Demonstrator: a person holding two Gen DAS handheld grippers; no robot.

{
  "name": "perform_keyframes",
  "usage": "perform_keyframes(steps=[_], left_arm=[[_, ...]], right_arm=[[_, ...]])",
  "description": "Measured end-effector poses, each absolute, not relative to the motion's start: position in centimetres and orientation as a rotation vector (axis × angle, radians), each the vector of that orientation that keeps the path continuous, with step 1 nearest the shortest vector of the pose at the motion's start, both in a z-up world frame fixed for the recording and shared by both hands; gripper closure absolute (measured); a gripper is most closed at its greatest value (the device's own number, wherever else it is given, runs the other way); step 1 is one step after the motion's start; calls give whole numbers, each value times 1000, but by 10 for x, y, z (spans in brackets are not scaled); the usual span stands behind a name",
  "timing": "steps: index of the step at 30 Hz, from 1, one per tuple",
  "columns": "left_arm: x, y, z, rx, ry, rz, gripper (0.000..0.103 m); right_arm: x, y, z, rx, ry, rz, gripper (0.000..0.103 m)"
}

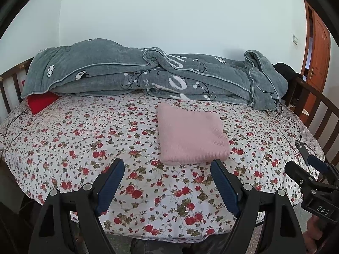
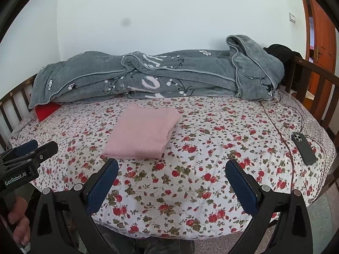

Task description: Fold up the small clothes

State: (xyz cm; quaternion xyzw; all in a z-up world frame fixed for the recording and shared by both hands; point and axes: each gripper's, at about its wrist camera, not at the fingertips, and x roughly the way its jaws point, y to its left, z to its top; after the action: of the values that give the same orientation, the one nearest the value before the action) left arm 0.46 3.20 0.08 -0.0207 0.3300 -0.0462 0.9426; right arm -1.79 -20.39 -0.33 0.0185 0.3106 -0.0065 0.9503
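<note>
Where it lies, pink garment (image 1: 191,134) runs lengthwise toward quilt (image 1: 148,74)

left gripper (image 1: 167,165) low in frame, jaws spread wide, empty, right gripper (image 2: 171,167) likewise agape, both angled downward

A bed (image 1: 63,139) under a floral sheet stands against a plain pale wall (image 1: 169,17), dark wooden slatted rails (image 2: 317,89) at both ends; an orange-brown wooden door (image 2: 322,42) stands right, lit evenly
</note>
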Motion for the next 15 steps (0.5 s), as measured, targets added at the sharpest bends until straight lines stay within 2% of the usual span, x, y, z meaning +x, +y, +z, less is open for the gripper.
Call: perform_keyframes(steps=[15], left_arm=[[2, 35, 6, -39, 661, -83, 20]], right_arm=[[-21, -200, 1, 29, 623, -18, 4]])
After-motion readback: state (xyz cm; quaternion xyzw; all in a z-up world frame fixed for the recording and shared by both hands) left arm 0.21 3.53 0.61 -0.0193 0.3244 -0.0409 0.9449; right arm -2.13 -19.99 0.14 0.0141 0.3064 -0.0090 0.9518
